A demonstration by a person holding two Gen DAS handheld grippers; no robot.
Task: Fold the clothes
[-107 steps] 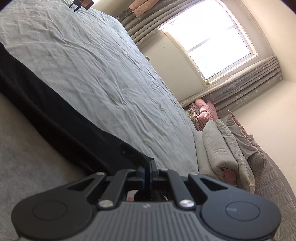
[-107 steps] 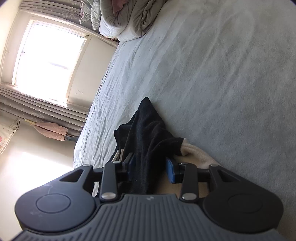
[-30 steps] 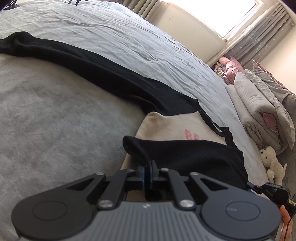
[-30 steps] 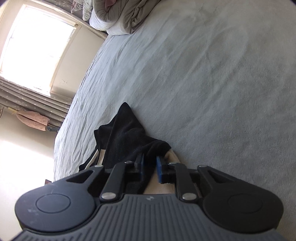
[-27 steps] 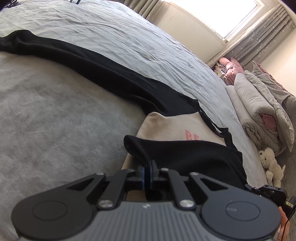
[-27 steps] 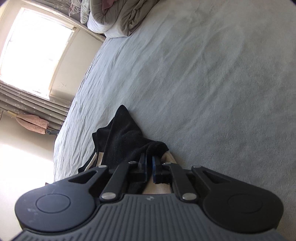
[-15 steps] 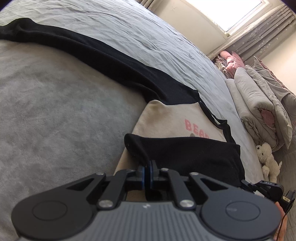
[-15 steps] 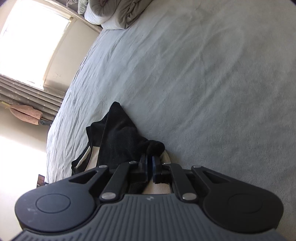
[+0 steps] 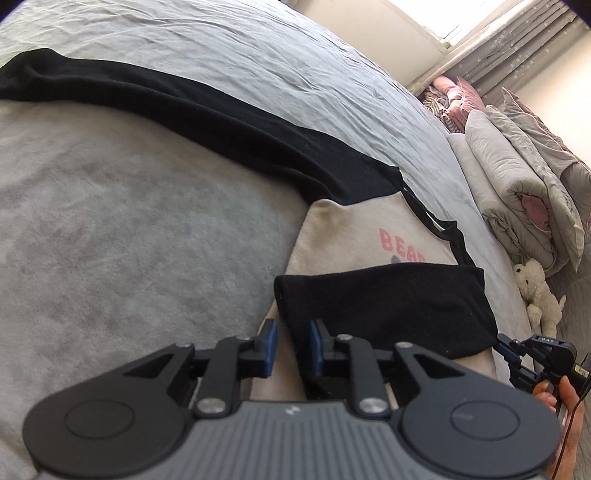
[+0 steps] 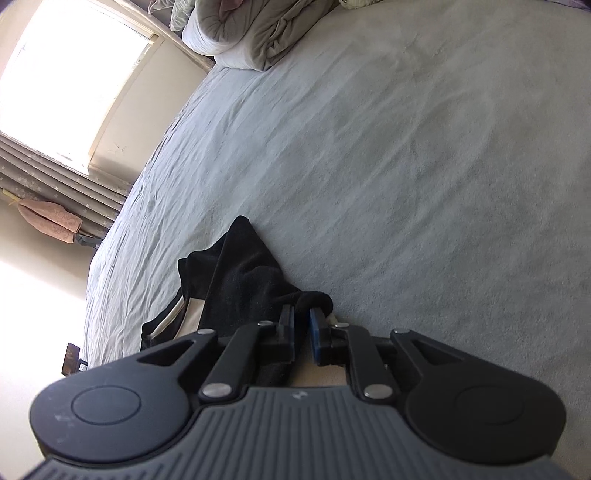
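Note:
A cream sweatshirt (image 9: 354,236) with pink lettering and black sleeves lies flat on the grey bed (image 9: 129,221). One black sleeve (image 9: 184,107) stretches away to the far left. The other sleeve (image 9: 388,306) is folded across the cream front. My left gripper (image 9: 293,343) stands open at that sleeve's cuff end, with the cuff edge and cream fabric lying loose between the blue pads. My right gripper (image 10: 302,326) is slightly open at the sleeve's shoulder end (image 10: 251,273), a bunch of black fabric just past its tips. Its tip (image 9: 517,354) and a hand (image 9: 565,402) also show in the left wrist view.
Folded grey and pink bedding (image 9: 524,192) is piled at the head of the bed, with a small plush toy (image 9: 539,295) beside it. The same pile (image 10: 258,33) shows in the right wrist view. A window (image 10: 66,74), curtains and a hanging pink towel (image 10: 48,218) lie beyond the bed.
Both grippers were shut on the black sleeve and have opened, the left one wider. The sleeve now lies across the cream front, released.

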